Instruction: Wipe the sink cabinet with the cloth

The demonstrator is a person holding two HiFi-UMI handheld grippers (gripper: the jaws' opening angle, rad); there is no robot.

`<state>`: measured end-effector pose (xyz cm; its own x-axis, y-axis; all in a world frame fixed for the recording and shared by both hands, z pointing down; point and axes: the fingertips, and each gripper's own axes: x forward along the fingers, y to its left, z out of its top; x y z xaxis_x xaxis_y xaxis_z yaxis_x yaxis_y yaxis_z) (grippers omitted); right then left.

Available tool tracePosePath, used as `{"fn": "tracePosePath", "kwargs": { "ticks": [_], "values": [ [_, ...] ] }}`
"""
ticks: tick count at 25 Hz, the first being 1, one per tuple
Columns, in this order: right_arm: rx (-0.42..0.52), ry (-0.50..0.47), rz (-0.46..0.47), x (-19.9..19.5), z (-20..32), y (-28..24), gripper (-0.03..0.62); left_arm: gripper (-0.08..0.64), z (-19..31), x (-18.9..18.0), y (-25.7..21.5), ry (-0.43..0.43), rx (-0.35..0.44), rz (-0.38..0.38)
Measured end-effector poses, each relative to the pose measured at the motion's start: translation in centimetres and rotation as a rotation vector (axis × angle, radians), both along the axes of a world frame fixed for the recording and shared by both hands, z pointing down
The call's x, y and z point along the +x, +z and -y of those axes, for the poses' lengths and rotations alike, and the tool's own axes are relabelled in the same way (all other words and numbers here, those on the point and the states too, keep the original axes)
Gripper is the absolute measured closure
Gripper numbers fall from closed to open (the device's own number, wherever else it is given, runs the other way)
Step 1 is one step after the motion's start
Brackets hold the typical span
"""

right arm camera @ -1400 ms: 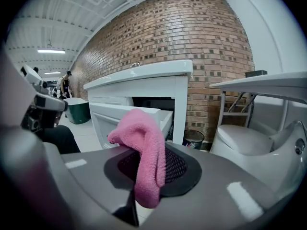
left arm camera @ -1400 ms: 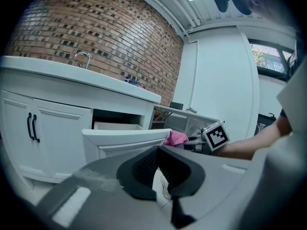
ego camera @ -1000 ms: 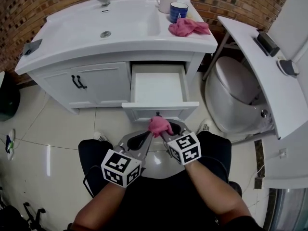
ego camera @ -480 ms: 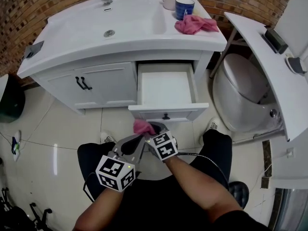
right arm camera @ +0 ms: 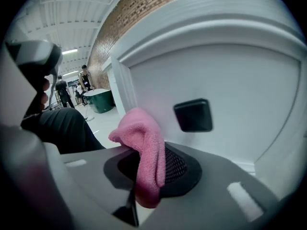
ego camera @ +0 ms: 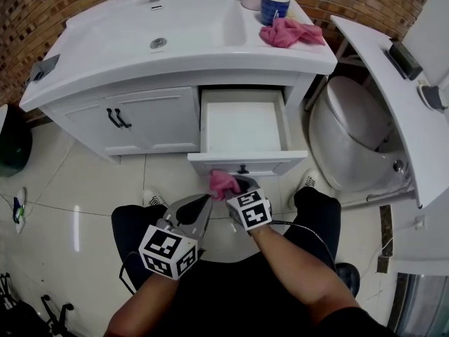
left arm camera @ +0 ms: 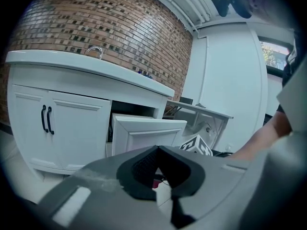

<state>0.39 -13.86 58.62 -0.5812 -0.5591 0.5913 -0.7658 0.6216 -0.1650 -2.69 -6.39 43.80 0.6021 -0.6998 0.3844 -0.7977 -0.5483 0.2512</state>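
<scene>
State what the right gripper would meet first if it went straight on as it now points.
Probably the open drawer's front panel, near its black knob; the pink cloth in the right gripper would touch first.

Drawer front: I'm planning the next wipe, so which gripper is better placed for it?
Right. The right gripper holds the cloth in its jaws close to the drawer front; the left gripper is shut, empty and farther back.

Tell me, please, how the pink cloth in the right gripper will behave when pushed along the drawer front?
Probably floppy: the pink cloth droops over the right gripper. Likely light, as a pinch holds it. Its nubby weave may drag, not slide.
</scene>
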Motion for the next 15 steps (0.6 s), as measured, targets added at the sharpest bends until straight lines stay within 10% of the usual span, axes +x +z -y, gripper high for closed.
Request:
{"fn": "tracePosePath", "kwargs": {
  "ticks": [15],
  "values": [
    [-0.014, 0.230, -0.113, 14.6, 1.5, -0.2, 0.515, 0.554, 0.1, 3.8, -1.2, 0.059, 0.027, -0.025]
  ]
}}
